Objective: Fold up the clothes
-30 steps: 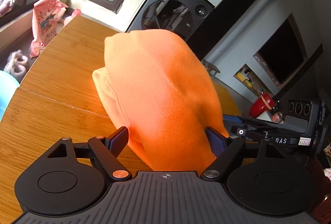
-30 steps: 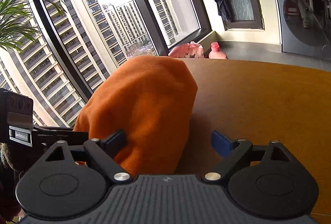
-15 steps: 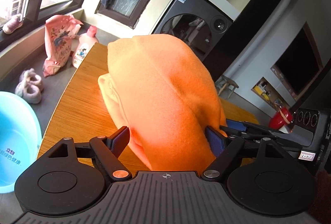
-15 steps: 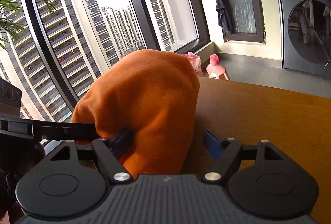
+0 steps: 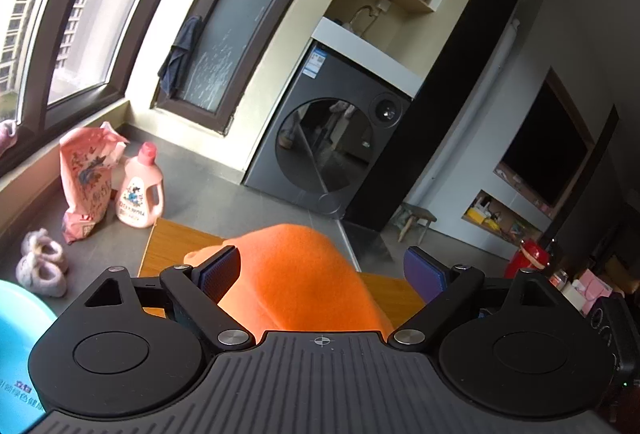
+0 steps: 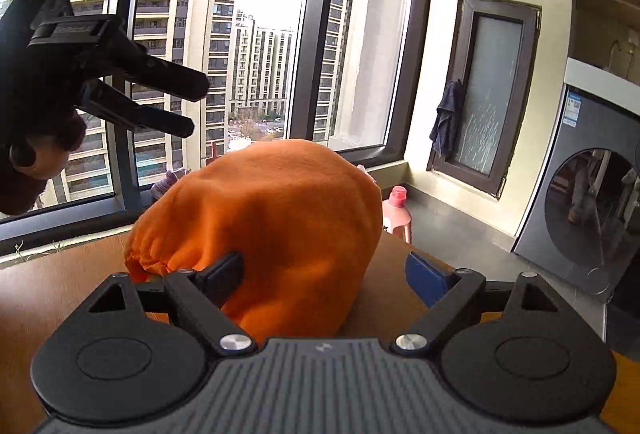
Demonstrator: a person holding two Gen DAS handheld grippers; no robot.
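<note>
— While the left claw (image 5: 326, 270) hangs above the wooden table (image 5: 168, 242), how do its jaws stand?

— Wide apart. The orange garment (image 5: 296, 282) bulges up between them from below. It lies close against the left-hand pad, possibly touching, and a clear gap separates it from the right-hand pad. Nothing is pinched.

— And the right claw (image 6: 324, 272)?

— Spread too. The same orange cloth (image 6: 272, 226) sits as a rounded heap between its fingers. The left-hand finger presses into, or lies right against, the cloth's near side; the right-hand blue pad stands free, just beside the heap. So neither claw clamps anything.

— Where does the garment rest?

— On the table (image 6: 60, 282), directly ahead of the right claw. A gathered, puckered hem shows at the heap's lower left edge, just beyond the left-hand finger.

— Can you see one claw from the other?

— From the right wrist view, yes: the left one (image 6: 188, 105) floats up and to the left of the heap, well above it, its two dark fingers pointing right, parted and clear of the cloth.

— What lies beyond the left claw?

— Past the table's far edge, a grey washing machine (image 5: 328, 153) straight ahead. To the left on the floor stand a pink detergent bottle (image 5: 140, 189) and a pink bag (image 5: 86, 173) touching it, then fluffy slippers (image 5: 40, 262) nearer, and a blue basin (image 5: 18, 354) at the left edge.
</note>
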